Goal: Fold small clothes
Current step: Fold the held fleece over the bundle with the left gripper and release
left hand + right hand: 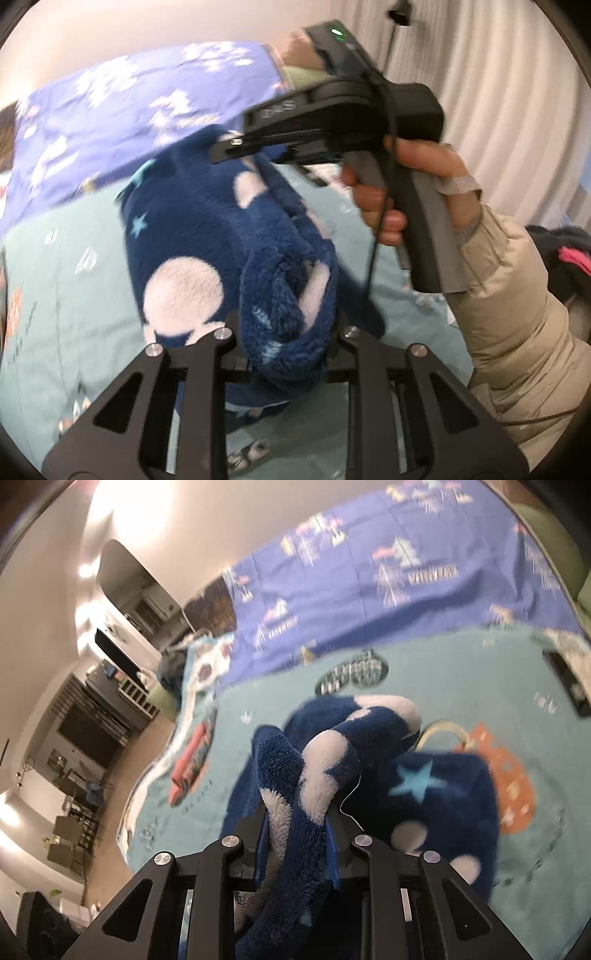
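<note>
Left wrist view caught the left gripper (290, 347) clamped on the blue fleece garment (192, 266), right gripper (236, 149) pinching it too, its length hanging toward the bed (55, 295).

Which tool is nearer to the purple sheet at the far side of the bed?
Right. In the left wrist view the right tool reaches close to the purple sheet, while the left tool holds the blue fleece garment nearer the camera.

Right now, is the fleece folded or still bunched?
Bunched: the fleece hangs in loose rolls, pinched by the left gripper and right gripper above the bed.
</note>
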`<state>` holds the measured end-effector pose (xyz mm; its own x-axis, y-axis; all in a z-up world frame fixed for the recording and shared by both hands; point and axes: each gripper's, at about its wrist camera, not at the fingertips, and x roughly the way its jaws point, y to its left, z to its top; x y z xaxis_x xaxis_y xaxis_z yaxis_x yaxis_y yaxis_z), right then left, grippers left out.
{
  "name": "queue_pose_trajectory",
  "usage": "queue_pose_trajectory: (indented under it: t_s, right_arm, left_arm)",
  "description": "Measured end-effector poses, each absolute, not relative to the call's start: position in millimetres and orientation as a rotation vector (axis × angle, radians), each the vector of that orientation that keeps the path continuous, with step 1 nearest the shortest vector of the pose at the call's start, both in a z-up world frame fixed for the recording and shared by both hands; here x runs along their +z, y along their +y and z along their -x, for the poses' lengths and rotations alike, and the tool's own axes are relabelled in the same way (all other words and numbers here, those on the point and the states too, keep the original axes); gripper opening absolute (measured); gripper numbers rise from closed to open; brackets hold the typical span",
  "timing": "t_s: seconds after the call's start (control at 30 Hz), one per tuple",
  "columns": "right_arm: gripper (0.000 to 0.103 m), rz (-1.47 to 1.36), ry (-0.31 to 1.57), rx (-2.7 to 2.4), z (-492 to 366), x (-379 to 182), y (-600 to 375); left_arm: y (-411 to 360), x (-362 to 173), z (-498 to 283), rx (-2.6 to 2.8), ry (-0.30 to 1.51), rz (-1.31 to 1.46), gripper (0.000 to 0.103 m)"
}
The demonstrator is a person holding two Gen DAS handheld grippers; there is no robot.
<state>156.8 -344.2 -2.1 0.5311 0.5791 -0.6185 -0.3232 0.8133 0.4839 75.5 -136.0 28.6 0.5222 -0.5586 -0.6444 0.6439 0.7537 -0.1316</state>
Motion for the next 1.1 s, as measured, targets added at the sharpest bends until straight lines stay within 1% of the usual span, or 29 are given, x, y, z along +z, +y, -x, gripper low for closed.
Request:
queue_pose_trajectory:
  t_s: [0.1,0.2,0.27,0.33,0.37,0.43,0.47,0.5,0.53,0.63,0.7,0.77,0.8,0.83,0.9,1.03,1.1]
  right_arm:
    - [0.025,-0.277,0.781,0.521,-145,22,-364]
    - [0.025,-0.235,0.75,0.456,-135,23,-391]
    - [0.027,-0.225,0.769,0.406,-136,6,-409]
    - [0.027,-0.256,0.857,0.34,-145,-33,-429]
    - [0.028,-0.292,0.924,0.308,-150,-62,-439]
    - [0.031,-0.345,0.974,0.285,-152,-95,-449]
    - [0.034,-0.378,0.961,0.29,-150,-105,-454]
    - [0.035,-0.417,0.924,0.301,-147,-109,-459]
    - [0.036,-0.437,0.91,0.303,-146,-109,-462]
    - [0.04,-0.451,0.903,0.293,-144,-103,-466]
    - [0.04,-0.417,0.895,0.268,-140,-93,-466]
    - [0.04,-0.372,0.866,0.238,-125,-80,-470]
    - [0.04,-0.357,0.854,0.224,-120,-73,-472]
    - [0.04,-0.343,0.835,0.222,-110,-66,-474]
    - [0.039,-0.338,0.788,0.235,-88,-53,-477]
    - [0.038,-0.371,0.698,0.337,-37,-32,-471]
    - [0.038,-0.338,0.683,0.416,-14,-28,-451]
  left_arm:
    - [-166,30,-76,-0.795,0.705,-0.173,0.026]
    - [-199,12,-84,-0.845,0.75,-0.222,0.026]
    - [-218,-11,-91,-0.857,0.819,-0.253,0.027]
    - [-232,-36,-96,-0.858,0.897,-0.272,0.027]
    - [-235,-45,-93,-0.859,0.905,-0.289,0.028]
    - [-243,-47,-85,-0.865,0.862,-0.334,0.036]
    - [-245,-45,-80,-0.875,0.839,-0.347,0.042]
    - [-244,-42,-77,-0.9,0.823,-0.353,0.051]
    - [-244,-39,-78,-0.916,0.812,-0.355,0.055]
    - [-232,-27,-70,-0.978,0.798,-0.343,0.056]
    - [-206,-12,-60,-1.004,0.778,-0.283,0.057]
    - [-175,5,-67,-0.984,0.74,-0.223,0.064]
    - [-162,14,-67,-0.948,0.703,-0.196,0.071]
    - [-150,20,-70,-0.907,0.668,-0.182,0.074]
    - [-130,21,-79,-0.81,0.626,-0.18,0.075]
    - [-121,5,-107,-0.713,0.687,-0.159,0.075]
    - [-127,-15,-111,-0.705,0.719,-0.194,0.075]
